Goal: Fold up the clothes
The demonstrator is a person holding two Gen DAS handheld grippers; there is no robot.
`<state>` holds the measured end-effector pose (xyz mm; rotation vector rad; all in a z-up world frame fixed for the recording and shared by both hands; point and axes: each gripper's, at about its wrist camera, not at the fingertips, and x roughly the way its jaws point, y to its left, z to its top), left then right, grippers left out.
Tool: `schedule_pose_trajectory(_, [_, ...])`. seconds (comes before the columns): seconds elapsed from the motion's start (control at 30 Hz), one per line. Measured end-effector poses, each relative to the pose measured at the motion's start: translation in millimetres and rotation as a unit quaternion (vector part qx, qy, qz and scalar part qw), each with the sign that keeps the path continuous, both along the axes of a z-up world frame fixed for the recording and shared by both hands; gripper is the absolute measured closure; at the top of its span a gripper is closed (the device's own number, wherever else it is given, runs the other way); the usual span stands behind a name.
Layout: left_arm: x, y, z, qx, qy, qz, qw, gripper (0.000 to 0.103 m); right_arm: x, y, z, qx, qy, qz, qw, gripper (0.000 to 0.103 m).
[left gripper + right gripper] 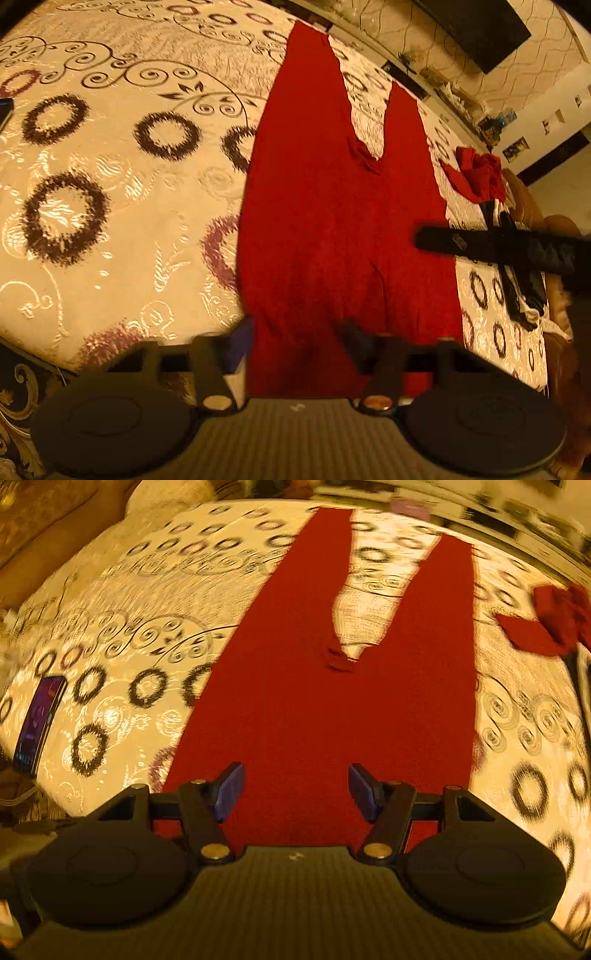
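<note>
Cream bedding [110,221] printed with dark rings and scrollwork fills the left wrist view, and a pair of red trousers [332,229] lies flat on it, waist toward the near edge and the two legs running away to the far side with a wedge of bedspread showing between them. The left gripper [295,339] sits at the near end of the trousers with its fingers spread apart; the waist cloth lies between and beneath them, the left finger at the garment's left edge and the right finger over red fabric. Nothing is pinched. From the right, the dark bar of the right gripper [498,247] reaches in above the trousers' right edge. Farther right, a crumpled red garment [476,173] sits well apart from the trousers, with a black-and-white piece of clothing [517,288] nearer, beside the bed's edge. A black screen [476,29] hangs on the far wall.

Seen from the right wrist view, the same bedspread [129,602] carries the trousers [295,709] straight ahead, legs splayed toward the far side. This gripper [295,786] also has its blue-padded fingers [231,790] wide apart, both hovering over the red waist area with the cloth between them, not clamped. A phone [38,723] lies on the bedding at the left, well apart from the trousers, and the crumpled red garment [546,624] rests at the far right.
</note>
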<state>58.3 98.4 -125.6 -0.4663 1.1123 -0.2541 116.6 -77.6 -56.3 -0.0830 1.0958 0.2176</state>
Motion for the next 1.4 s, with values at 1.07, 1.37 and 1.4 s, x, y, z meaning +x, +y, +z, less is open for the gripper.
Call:
schedule_pose_trajectory(1.07, [7.4, -15.3, 20.7, -0.028, -0.044, -0.061, 0.9968, 0.091, 129.3, 103.6, -65.7, -0.074, 0.103, 0.089, 0.988, 0.096])
schedule_pose_trajectory(1.37, [6.0, -51.5, 45.6, -0.036, -0.074, -0.148, 0.9855, 0.091, 124.5, -10.1, -12.2, 0.048, 0.065, 0.0, 0.997, 0.096])
schedule_pose_trajectory(1.4, [6.9, -58.6, 47.4, -0.036, -0.076, -0.161, 0.9833, 0.091, 121.0, -30.3, -8.3, 0.066, 0.061, -0.017, 0.996, 0.096])
